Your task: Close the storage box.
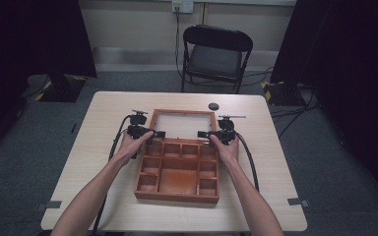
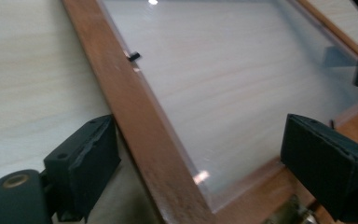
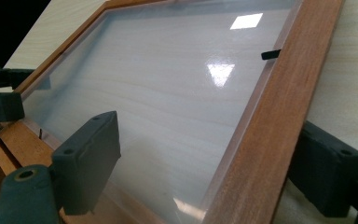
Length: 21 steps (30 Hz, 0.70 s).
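My left gripper [image 1: 153,133] straddles the left rail of the glazed lid [image 1: 182,124] – jaws wide, pads off the wood. The lid lies open flat on the table [image 1: 108,113], behind the wooden compartment box [image 1: 178,169]. My right gripper [image 1: 204,133] brackets the right rail, also wide and not gripping. I judge I'm about to grasp – next, both close evenly, then swing the lid.

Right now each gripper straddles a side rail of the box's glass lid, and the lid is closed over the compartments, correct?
Not quite: the lid is open, folded back flat on the table, as the high view shows. The compartments lie uncovered. Left gripper and right gripper do straddle its rails.
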Motion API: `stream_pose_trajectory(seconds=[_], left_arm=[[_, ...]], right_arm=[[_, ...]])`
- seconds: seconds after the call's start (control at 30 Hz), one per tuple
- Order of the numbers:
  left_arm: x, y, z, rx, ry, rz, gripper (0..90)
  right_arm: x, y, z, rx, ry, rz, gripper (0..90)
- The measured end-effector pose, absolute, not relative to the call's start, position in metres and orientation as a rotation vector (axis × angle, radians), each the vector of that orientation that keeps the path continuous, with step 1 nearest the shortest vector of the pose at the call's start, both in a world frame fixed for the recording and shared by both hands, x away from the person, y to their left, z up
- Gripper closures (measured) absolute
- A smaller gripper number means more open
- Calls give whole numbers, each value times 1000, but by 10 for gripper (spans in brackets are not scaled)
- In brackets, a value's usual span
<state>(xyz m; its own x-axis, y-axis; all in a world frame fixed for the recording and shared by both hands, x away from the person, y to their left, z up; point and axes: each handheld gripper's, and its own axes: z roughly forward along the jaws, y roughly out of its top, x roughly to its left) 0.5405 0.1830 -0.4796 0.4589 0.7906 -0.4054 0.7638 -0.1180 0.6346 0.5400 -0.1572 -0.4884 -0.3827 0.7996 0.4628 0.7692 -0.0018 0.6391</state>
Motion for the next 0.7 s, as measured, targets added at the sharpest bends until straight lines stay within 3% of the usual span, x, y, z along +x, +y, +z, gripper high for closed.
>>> stream_pose_trajectory(seconds=[0.3,0.7], left_arm=[[539,180,-473,1919,1275,101,116],[536,181,-461,1915,1245,176,186]], right_arm=[[539,-156,-485,1682,2187,1353,151],[533,-159,-471,1603,2117,1393,250]])
